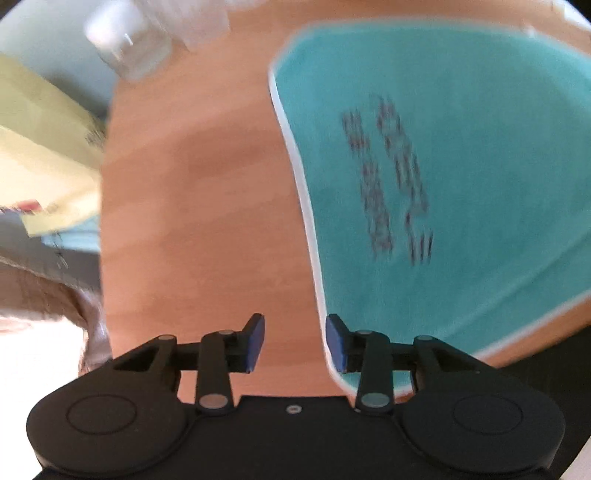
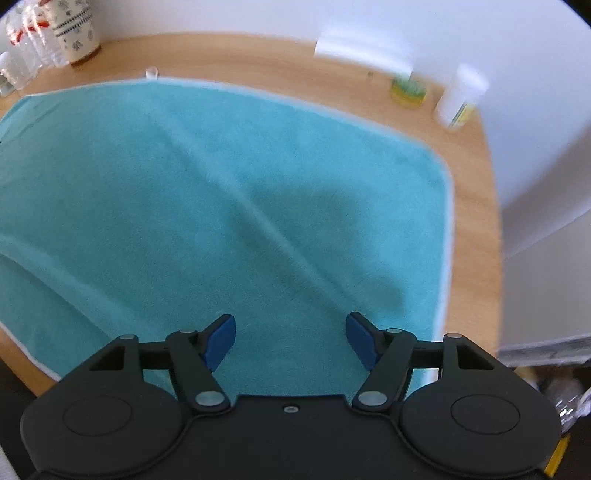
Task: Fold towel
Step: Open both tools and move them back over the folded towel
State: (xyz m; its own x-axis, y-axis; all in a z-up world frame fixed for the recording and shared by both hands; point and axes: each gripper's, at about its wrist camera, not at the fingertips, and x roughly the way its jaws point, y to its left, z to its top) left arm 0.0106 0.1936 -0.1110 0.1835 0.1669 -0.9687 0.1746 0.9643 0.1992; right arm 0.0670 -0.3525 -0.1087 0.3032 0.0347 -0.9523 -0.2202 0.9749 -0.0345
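Observation:
A teal towel (image 1: 443, 166) with a white hem and dark, blurred lettering lies flat on the wooden table (image 1: 203, 184). My left gripper (image 1: 295, 341) hovers over the towel's left edge, tilted down, open, with only bare wood and the hem showing between its blue pads. In the right wrist view the towel (image 2: 221, 184) spreads wide with a diagonal crease across it. My right gripper (image 2: 291, 341) hangs above the towel near its right side, open, with nothing between its fingers.
A clear plastic bottle (image 1: 129, 40) and a pale yellow box (image 1: 40, 147) sit left of the table. At the back stand a patterned cup (image 2: 75, 29), clear bottles (image 2: 26, 40), a small yellow jar (image 2: 408, 90) and a white bottle (image 2: 460, 98). A white wall (image 2: 535, 129) borders the right.

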